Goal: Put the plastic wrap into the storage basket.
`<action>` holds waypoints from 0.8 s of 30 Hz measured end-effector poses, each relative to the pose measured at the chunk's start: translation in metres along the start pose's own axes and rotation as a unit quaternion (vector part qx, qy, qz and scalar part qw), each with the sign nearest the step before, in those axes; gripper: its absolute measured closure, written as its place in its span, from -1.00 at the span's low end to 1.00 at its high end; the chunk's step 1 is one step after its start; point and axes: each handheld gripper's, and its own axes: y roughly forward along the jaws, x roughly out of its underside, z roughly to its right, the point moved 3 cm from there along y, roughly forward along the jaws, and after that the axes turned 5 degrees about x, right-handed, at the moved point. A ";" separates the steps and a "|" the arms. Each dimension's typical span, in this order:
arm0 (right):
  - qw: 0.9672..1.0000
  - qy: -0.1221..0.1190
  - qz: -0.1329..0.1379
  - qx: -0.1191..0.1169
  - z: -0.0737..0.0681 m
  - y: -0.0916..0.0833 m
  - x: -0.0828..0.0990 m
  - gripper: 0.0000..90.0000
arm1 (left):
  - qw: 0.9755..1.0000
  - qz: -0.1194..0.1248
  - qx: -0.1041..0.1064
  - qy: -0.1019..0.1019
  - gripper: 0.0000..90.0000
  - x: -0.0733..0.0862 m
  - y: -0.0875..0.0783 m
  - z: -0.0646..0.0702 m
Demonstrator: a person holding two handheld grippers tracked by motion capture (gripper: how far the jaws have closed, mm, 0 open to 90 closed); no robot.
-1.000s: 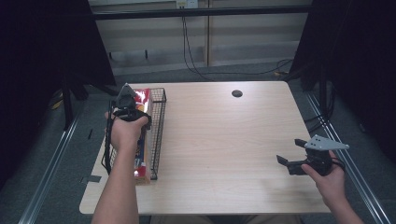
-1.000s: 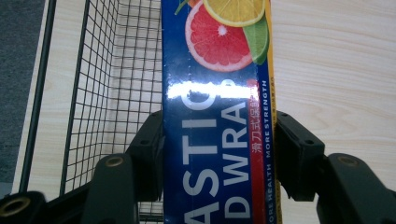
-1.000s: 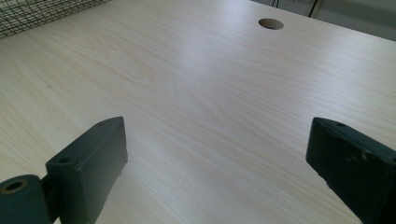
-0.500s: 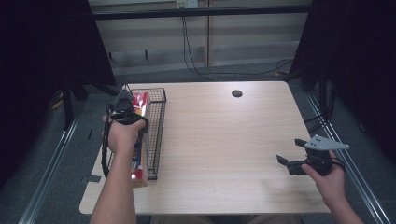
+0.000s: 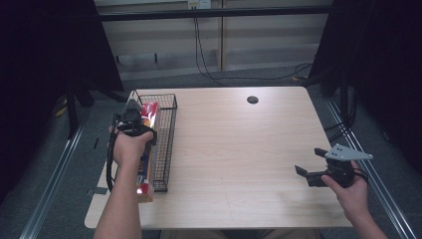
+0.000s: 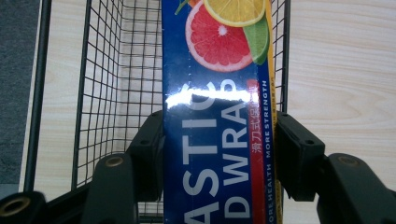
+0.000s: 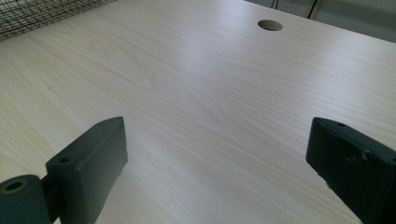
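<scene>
A long blue box of plastic wrap (image 6: 210,93) with citrus slices printed on it hangs over a black wire basket (image 6: 116,70). My left gripper (image 6: 219,154) is shut on it, one pad on each long side. In the high view the box (image 5: 151,112) runs along the basket (image 5: 166,144) at the table's left edge, with my left gripper (image 5: 137,119) and hand on top of it. My right gripper (image 5: 308,162) hovers near the table's front right corner. Its jaws stand wide open over bare wood, and nothing is between them (image 7: 219,158).
The light wooden table (image 5: 239,149) has a round cable hole (image 5: 252,99) near its far edge, also visible from the right gripper (image 7: 270,24). Dark curtains and cables stand behind the table. Metal rails run along the floor on both sides.
My left hand with the box has shifted slightly to the left over the basket. The right gripper has kept still.
</scene>
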 end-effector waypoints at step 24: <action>1.000 0.000 -0.003 0.000 0.000 0.002 0.001 -0.89 | 1.000 -0.021 -0.001 0.011 -0.04 -0.004 0.021 -0.005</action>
